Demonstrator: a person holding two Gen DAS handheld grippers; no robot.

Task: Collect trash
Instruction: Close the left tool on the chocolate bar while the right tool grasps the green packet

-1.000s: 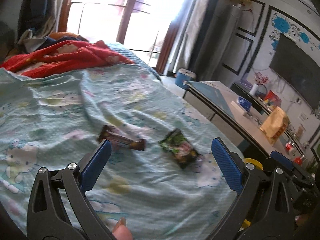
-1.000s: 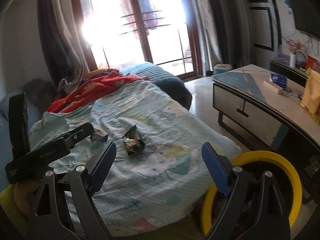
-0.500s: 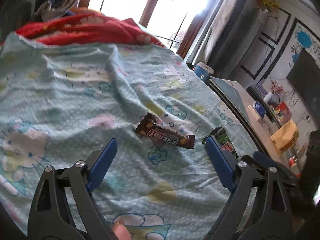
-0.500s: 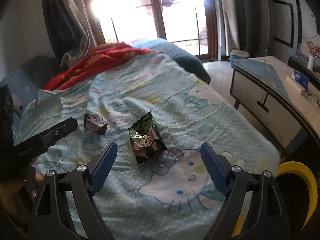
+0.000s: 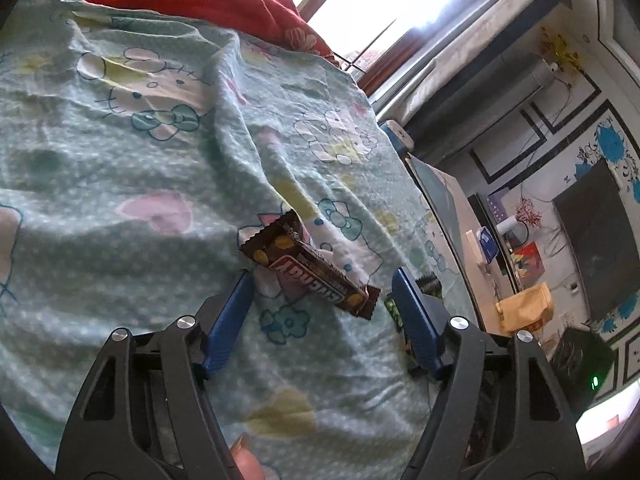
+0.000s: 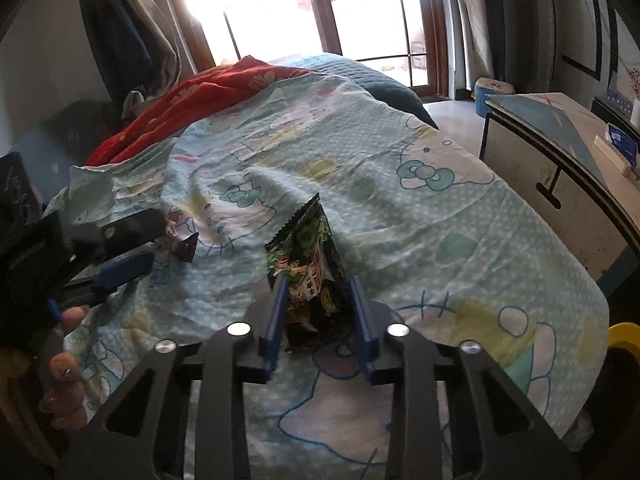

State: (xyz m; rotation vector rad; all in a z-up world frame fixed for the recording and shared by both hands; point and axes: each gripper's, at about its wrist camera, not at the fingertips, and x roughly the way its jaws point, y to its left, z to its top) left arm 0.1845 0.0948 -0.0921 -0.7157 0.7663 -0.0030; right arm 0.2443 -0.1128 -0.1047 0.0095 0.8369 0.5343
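Note:
A brown chocolate-bar wrapper (image 5: pixel 308 268) lies on the light-blue cartoon bedsheet (image 5: pixel 140 160). My left gripper (image 5: pixel 322 278) hovers just over it, jaws closing, with the bar's near end between the blue fingertips and neither pad touching it. A green snack packet (image 6: pixel 308 256) stands folded up like a tent in my right gripper (image 6: pixel 317 288). Its jaws are closing and both pads press on the packet's sides. The right wrist view also shows the left gripper (image 6: pixel 160 240) beside the bar (image 6: pixel 182 246). A corner of the green packet (image 5: pixel 394 312) peeks from behind the left gripper's right finger.
A red blanket (image 6: pixel 208 96) is bunched at the far end of the bed. To the right stand a low cabinet (image 6: pixel 552 152), a blue bin (image 6: pixel 494 92) and a yellow ring-shaped thing (image 6: pixel 624 340) by the bed's edge. A TV (image 5: pixel 596 240) hangs on the wall.
Both grippers came down and closer to the bed. The left jaws narrowed around the chocolate bar. The right jaws closed on the green packet, which folded upward.

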